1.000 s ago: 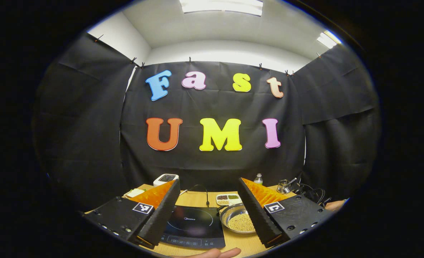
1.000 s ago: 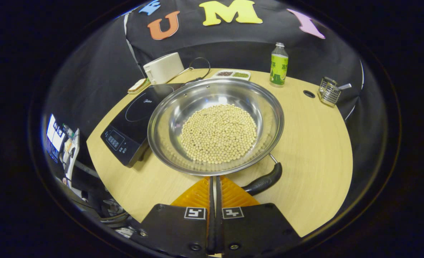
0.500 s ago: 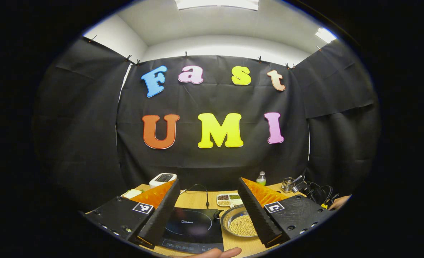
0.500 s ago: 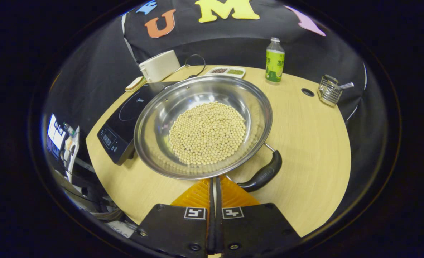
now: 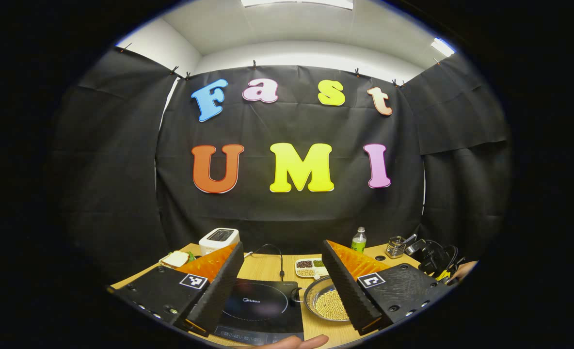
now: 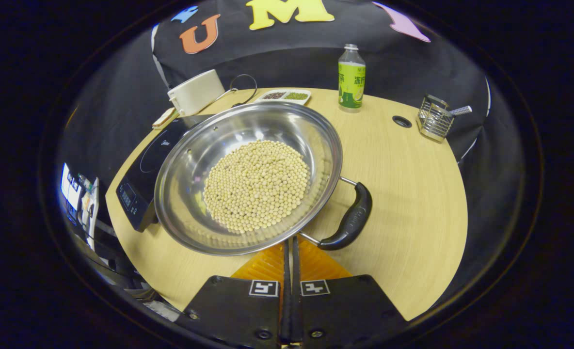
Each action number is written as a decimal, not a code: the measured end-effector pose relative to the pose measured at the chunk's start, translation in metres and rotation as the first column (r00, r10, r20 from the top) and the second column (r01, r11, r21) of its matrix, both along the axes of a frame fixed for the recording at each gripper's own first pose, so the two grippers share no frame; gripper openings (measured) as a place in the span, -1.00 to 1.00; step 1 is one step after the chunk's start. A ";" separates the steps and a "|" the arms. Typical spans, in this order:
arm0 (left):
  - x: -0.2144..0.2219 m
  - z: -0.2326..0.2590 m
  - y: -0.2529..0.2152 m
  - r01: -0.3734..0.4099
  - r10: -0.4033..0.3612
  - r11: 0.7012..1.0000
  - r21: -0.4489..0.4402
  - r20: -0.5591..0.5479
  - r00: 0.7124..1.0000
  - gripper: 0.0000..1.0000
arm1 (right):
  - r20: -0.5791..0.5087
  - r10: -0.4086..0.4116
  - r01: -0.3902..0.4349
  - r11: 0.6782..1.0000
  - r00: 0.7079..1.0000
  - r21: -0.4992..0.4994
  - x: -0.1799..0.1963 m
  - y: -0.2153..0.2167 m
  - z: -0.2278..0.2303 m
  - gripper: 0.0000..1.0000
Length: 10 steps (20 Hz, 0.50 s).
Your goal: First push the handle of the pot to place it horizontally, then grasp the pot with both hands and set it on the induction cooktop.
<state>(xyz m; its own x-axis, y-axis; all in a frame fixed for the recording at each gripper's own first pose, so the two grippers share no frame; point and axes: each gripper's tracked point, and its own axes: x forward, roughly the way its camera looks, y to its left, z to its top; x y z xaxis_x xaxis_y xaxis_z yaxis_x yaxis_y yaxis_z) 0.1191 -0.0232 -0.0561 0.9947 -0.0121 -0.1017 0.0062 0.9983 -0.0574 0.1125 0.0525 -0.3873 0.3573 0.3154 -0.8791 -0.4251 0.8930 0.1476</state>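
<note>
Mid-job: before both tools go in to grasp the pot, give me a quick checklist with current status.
1. Pot handle turned sideways: ok, it sits at the pot's right.
2. Right tool ready to grasp: not ok, fingers together, at the near rim.
3. Left tool open: ok, wide apart, raised, away from the pot.
4. Induction cooktop top free: not ok, the pot's rim overlaps its edge.
5. Beans contained: ok, none seen on the table.
6. Second handle for the left tool: cannot tell.
</note>
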 end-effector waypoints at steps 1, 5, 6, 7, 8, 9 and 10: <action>0.004 -0.005 -0.001 0.003 -0.003 1.000 -0.006 -0.011 1.000 0.92 | 0.012 -0.011 0.011 1.000 1.000 -0.010 0.006 -0.003 -0.001 -0.92; 0.018 -0.026 -0.008 0.030 -0.031 0.999 -0.013 -0.054 0.998 0.94 | 0.019 -0.051 0.051 0.999 0.999 -0.014 0.018 -0.011 0.000 -0.92; 0.021 -0.032 -0.009 0.031 -0.032 0.999 -0.013 -0.066 0.997 0.94 | 0.016 -0.065 0.065 0.998 0.998 -0.005 0.021 -0.013 0.000 -0.93; 0.024 -0.039 -0.012 0.035 -0.036 0.999 -0.015 -0.078 0.996 0.94 | 0.019 -0.080 0.080 0.997 0.997 0.005 0.024 -0.014 0.002 -0.92; 0.026 -0.047 -0.014 0.041 -0.043 0.999 -0.020 -0.091 0.995 0.94 | 0.028 -0.098 0.098 0.995 0.995 0.013 0.027 -0.016 0.003 -0.92; 0.029 -0.055 -0.018 0.049 -0.051 0.998 -0.026 -0.104 0.993 0.93 | 0.044 -0.110 0.110 0.994 0.993 0.013 0.031 -0.020 0.004 -0.92; 0.033 -0.064 -0.021 0.056 -0.059 0.998 -0.029 -0.123 0.991 0.93 | 0.061 -0.124 0.123 0.992 0.990 0.013 0.033 -0.023 0.007 -0.92</action>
